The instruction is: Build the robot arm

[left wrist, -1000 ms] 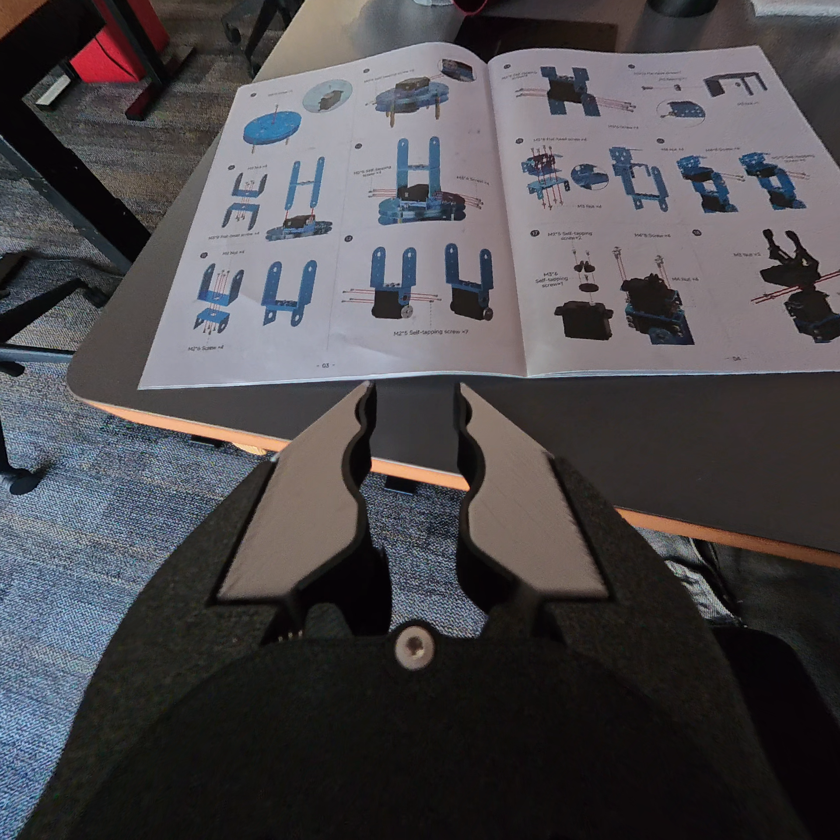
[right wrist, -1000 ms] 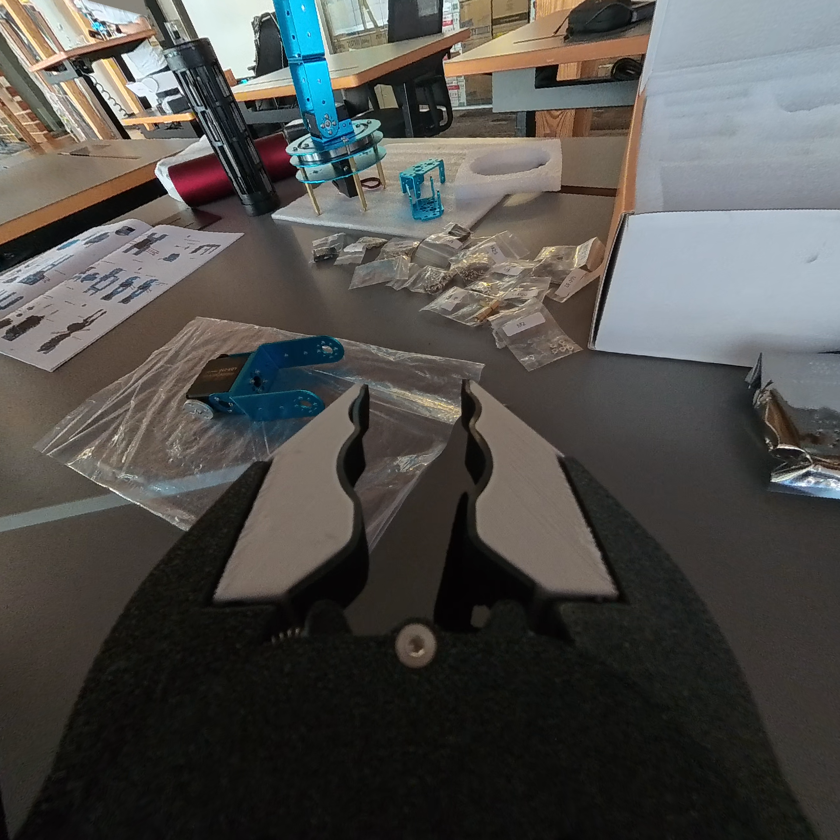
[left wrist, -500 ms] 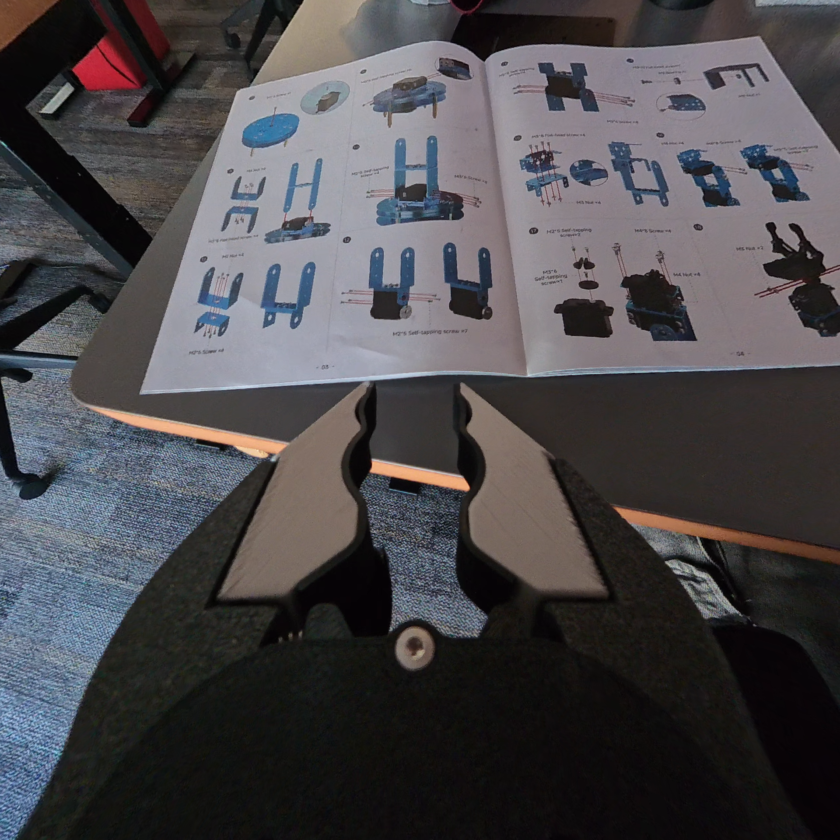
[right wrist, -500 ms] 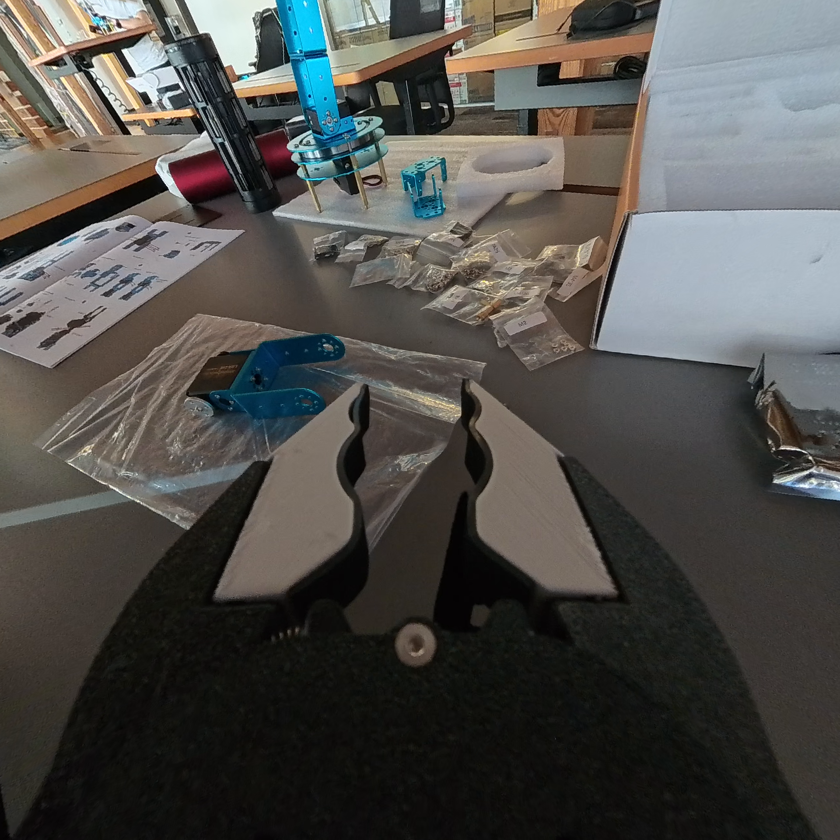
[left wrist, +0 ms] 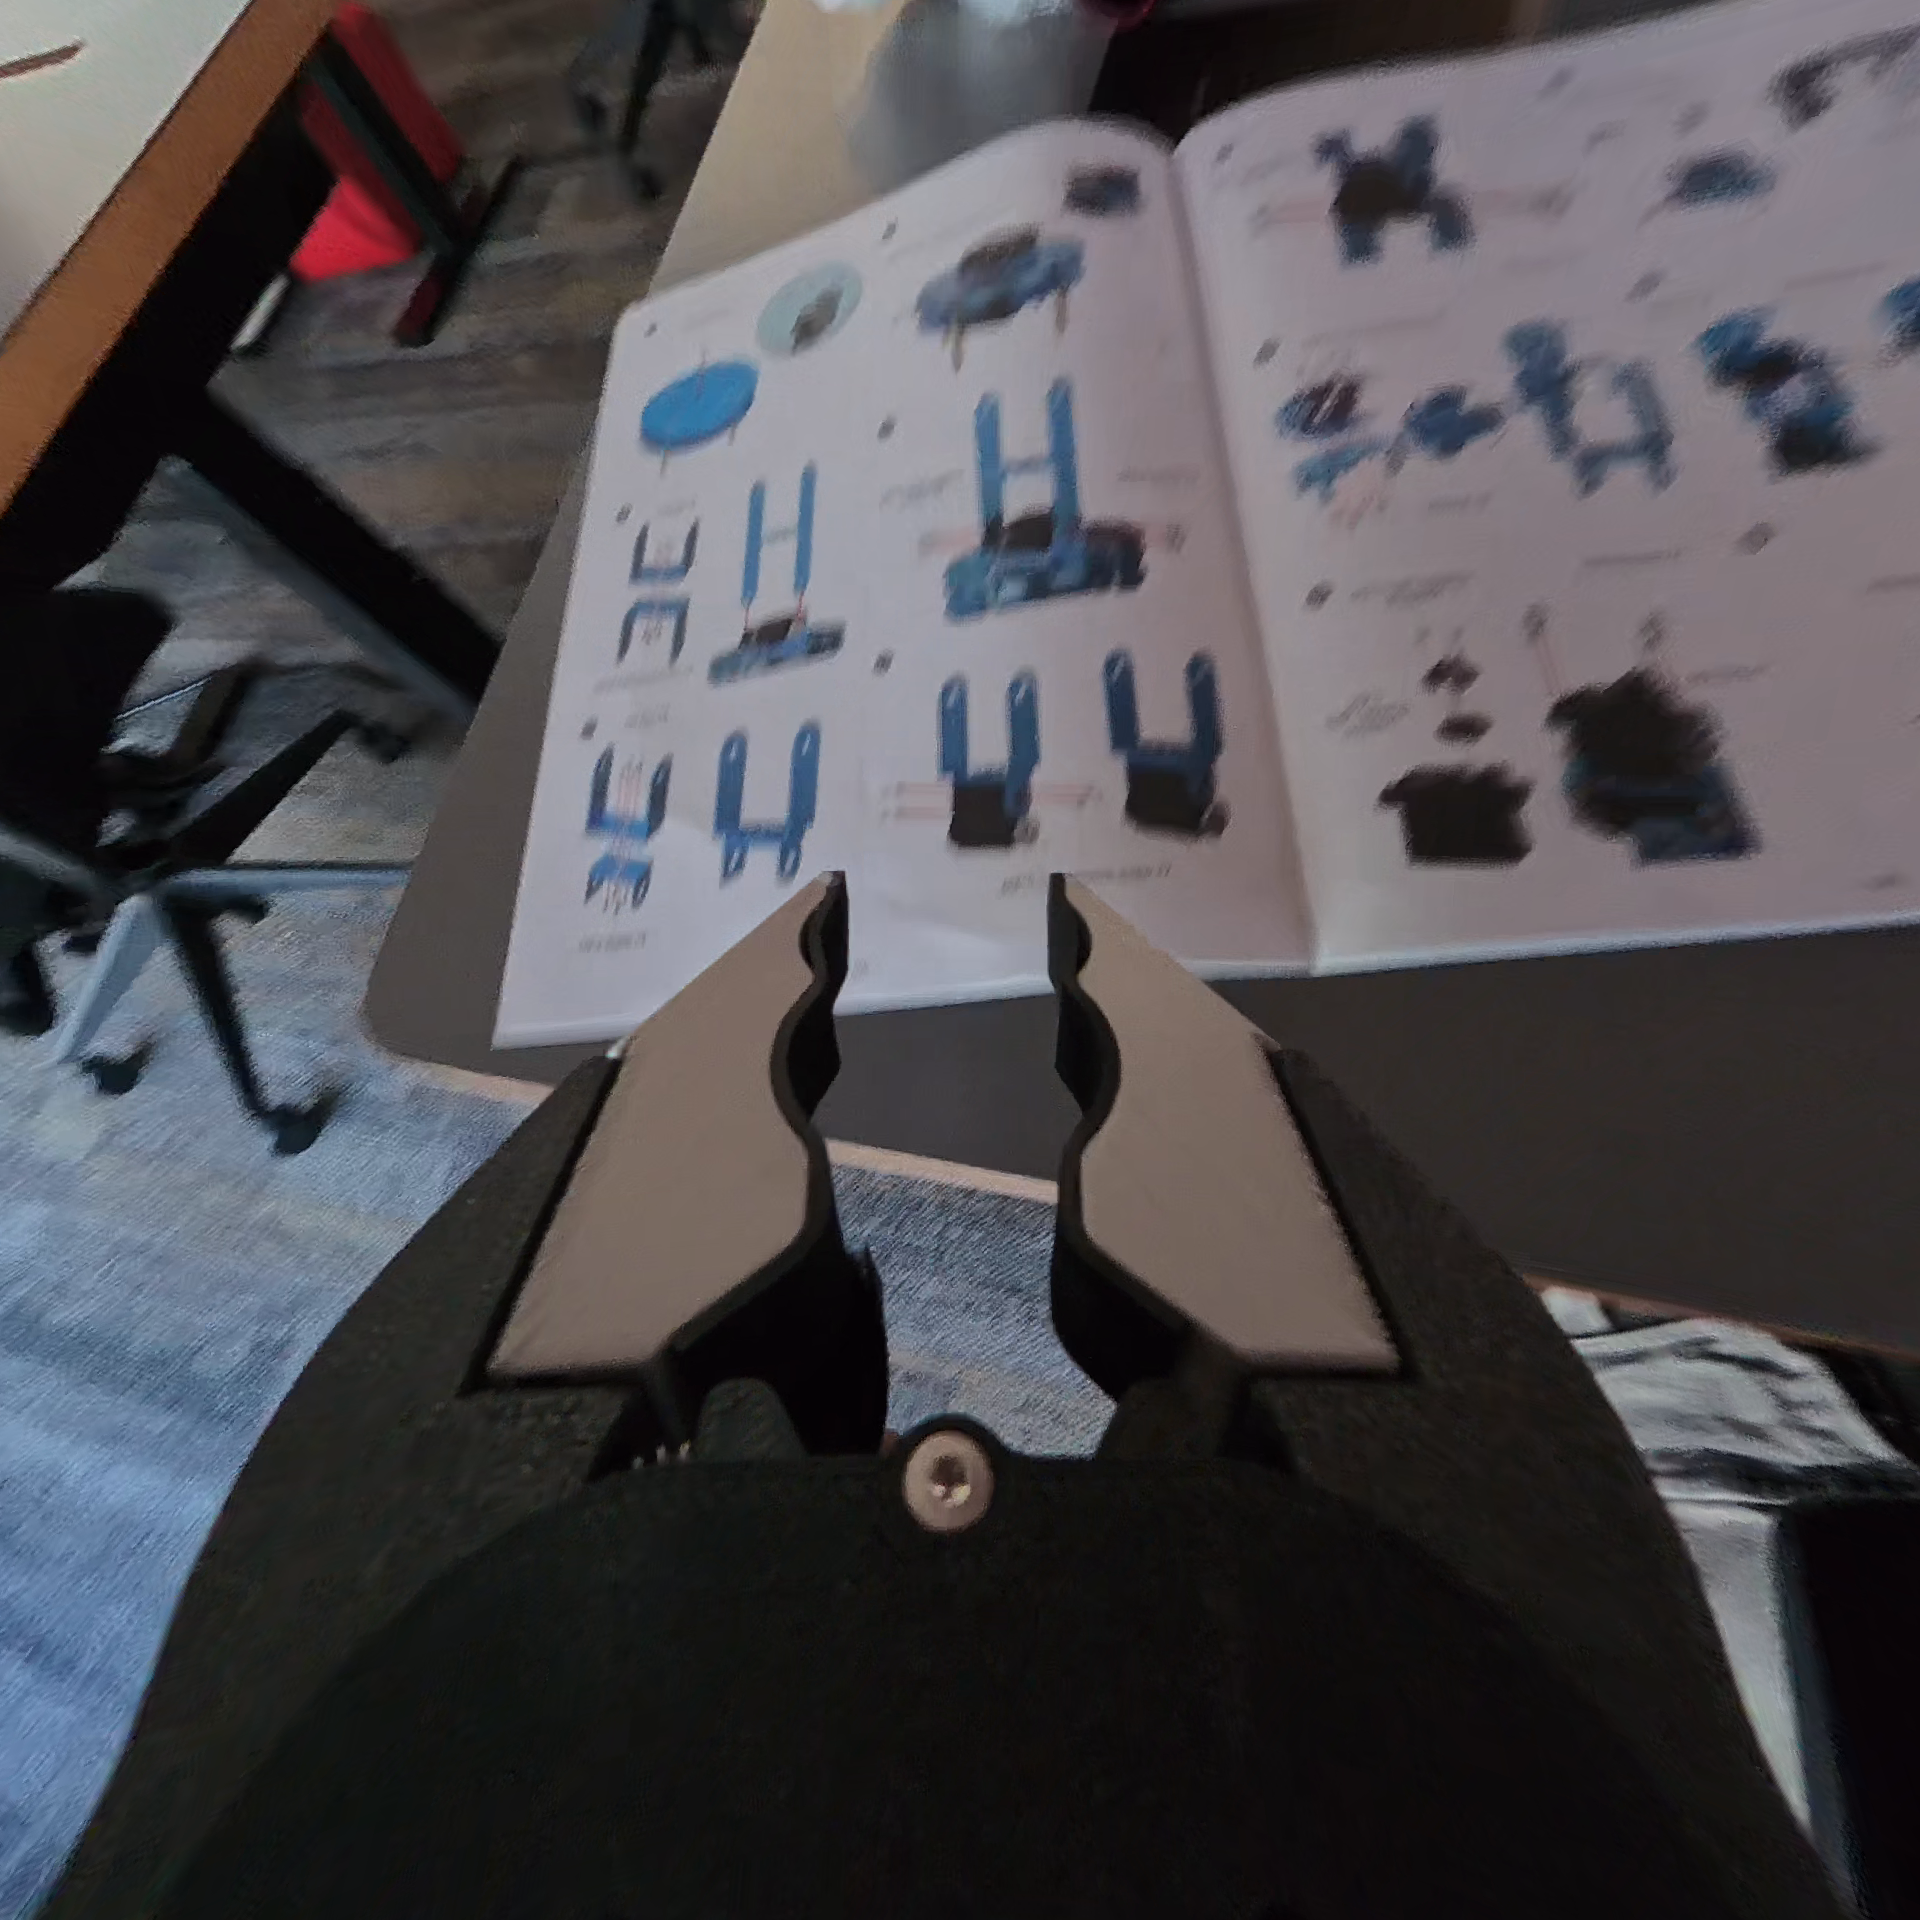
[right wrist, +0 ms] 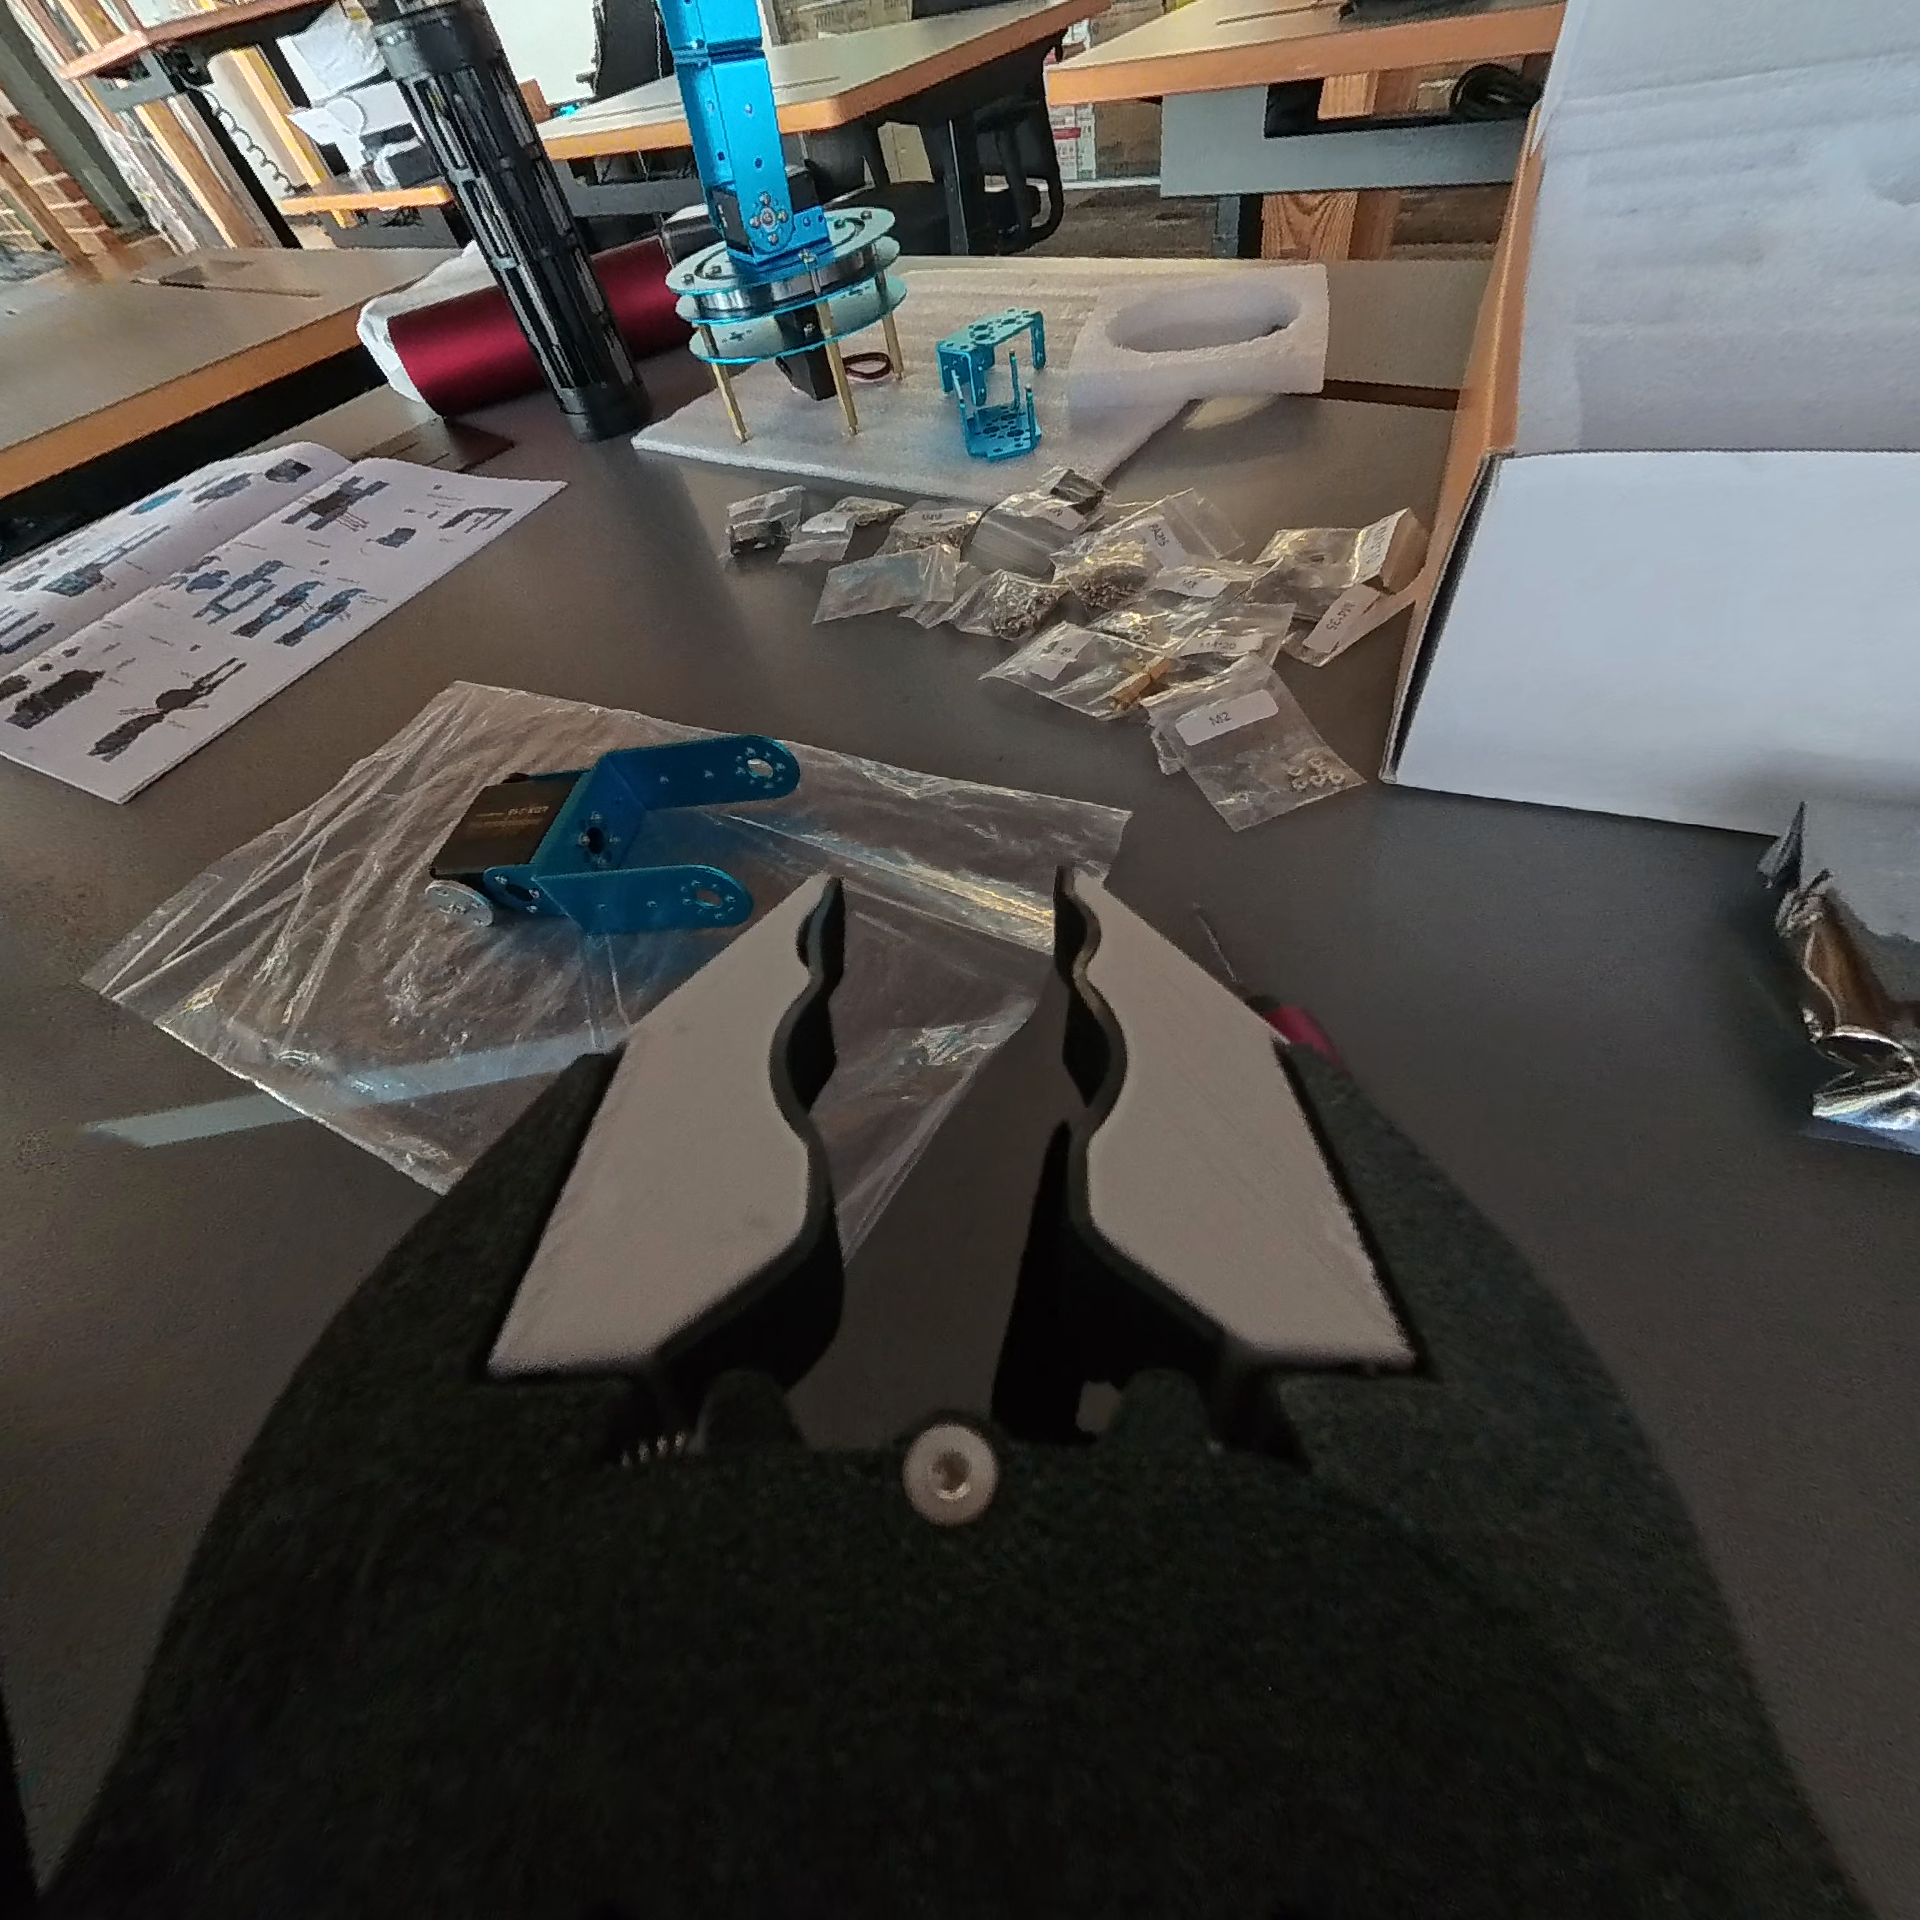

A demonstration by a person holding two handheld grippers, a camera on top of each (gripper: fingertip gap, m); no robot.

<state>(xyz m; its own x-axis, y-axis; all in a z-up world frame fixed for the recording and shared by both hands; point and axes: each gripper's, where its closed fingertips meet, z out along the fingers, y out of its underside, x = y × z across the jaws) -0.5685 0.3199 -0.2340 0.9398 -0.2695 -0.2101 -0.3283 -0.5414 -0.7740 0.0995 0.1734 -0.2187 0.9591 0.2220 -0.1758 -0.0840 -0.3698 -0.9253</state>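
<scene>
Dark table (right wrist: pixel 1455 1039); left tongs (left wrist: pixel 945 883) parted, empty, over booklet (left wrist: pixel 1039 582); right tongs (right wrist: pixel 948 883) likewise.

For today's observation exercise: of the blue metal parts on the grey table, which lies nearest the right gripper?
The blue U-shaped bracket with a black servo on the clear plastic bag, just ahead-left of the right gripper; the others stand far back.

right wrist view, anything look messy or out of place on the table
Nothing damaged. The small hardware bags lie in a loose overlapping heap, and the blue bracket with servo rests on its side on a crumpled clear plastic bag.
</scene>
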